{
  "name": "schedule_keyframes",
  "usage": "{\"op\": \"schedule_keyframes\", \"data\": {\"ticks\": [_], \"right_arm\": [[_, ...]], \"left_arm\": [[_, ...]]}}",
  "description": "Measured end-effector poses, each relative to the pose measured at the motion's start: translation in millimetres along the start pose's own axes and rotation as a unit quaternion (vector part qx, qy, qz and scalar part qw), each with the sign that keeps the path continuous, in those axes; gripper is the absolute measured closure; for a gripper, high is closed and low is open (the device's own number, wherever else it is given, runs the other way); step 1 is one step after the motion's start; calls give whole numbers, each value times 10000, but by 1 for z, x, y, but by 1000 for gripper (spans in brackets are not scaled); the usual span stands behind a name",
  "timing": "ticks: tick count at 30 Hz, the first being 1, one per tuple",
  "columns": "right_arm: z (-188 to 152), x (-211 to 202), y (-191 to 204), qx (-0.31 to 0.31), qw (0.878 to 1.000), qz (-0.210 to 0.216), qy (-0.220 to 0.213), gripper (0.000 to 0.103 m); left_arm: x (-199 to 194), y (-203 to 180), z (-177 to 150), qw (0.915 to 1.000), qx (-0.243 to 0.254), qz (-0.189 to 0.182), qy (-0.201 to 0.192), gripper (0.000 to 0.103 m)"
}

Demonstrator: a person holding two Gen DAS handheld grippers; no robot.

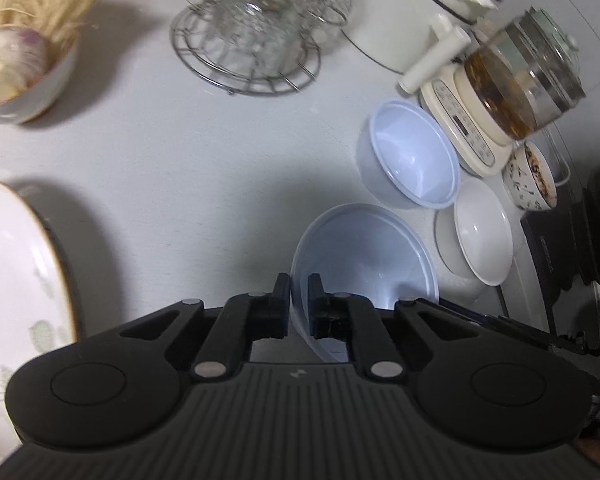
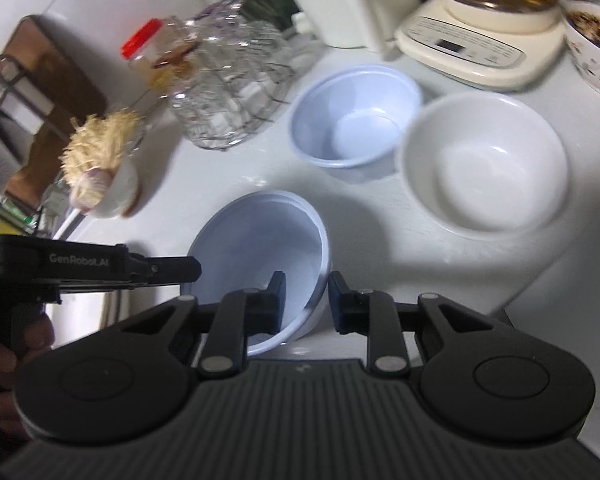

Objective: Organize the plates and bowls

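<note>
A pale blue plastic bowl (image 1: 364, 256) (image 2: 260, 248) sits on the white counter between both grippers. My left gripper (image 1: 299, 292) is shut on its thin near rim, one finger inside and one outside. In the right wrist view the left gripper (image 2: 188, 270) shows at the bowl's left rim. My right gripper (image 2: 308, 286) straddles the bowl's right rim. Its outer finger (image 2: 340, 300) is against the wall, while a gap shows beside the inner finger (image 2: 276, 300). A second pale blue bowl (image 1: 410, 156) (image 2: 356, 116) and a white bowl (image 1: 484, 232) (image 2: 484, 164) stand beyond.
A gold-rimmed plate (image 1: 16, 264) lies at the left. A bowl of garlic (image 1: 20, 76) (image 2: 104, 188), a wire rack of glasses (image 1: 252, 28) (image 2: 232, 80), a kettle base with a glass teapot (image 1: 472, 128) (image 2: 472, 48) and a patterned bowl (image 1: 530, 178) (image 2: 596, 52) crowd the back. A black stove (image 1: 560, 248) is at the right.
</note>
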State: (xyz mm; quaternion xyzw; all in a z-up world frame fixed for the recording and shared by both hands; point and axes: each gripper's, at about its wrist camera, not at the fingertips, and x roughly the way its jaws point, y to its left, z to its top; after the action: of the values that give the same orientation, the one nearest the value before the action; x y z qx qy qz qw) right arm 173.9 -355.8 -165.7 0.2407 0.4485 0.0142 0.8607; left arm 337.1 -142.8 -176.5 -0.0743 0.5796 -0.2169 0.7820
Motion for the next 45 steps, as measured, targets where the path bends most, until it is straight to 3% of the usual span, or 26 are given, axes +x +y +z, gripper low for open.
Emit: {"op": "schedule_keyframes", "data": {"ticks": [9, 15, 22, 29, 38, 42, 45], "right_arm": [[10, 17, 33, -421, 9982, 417, -27, 77], [13, 31, 44, -596, 9972, 455, 70, 77], [13, 41, 49, -727, 9961, 379, 324, 77], [15, 49, 54, -779, 9962, 220, 316, 76], [20, 37, 62, -780, 9969, -11, 53, 75], [22, 22, 67, -783, 9967, -110, -166, 65], [24, 6, 71, -735, 9966, -97, -370, 64]], "left_arm": [[-22, 33, 5, 9986, -295, 373, -222, 92], [-21, 47, 4, 9973, -493, 498, -224, 92], [-19, 55, 1, 9973, -584, 414, -162, 92], [-16, 62, 1, 9978, -564, 249, -232, 92], [-43, 73, 4, 9966, -557, 290, -531, 91], [-62, 71, 7, 9965, -479, 290, -629, 91], [-77, 63, 11, 9970, -272, 232, -686, 91]]}}
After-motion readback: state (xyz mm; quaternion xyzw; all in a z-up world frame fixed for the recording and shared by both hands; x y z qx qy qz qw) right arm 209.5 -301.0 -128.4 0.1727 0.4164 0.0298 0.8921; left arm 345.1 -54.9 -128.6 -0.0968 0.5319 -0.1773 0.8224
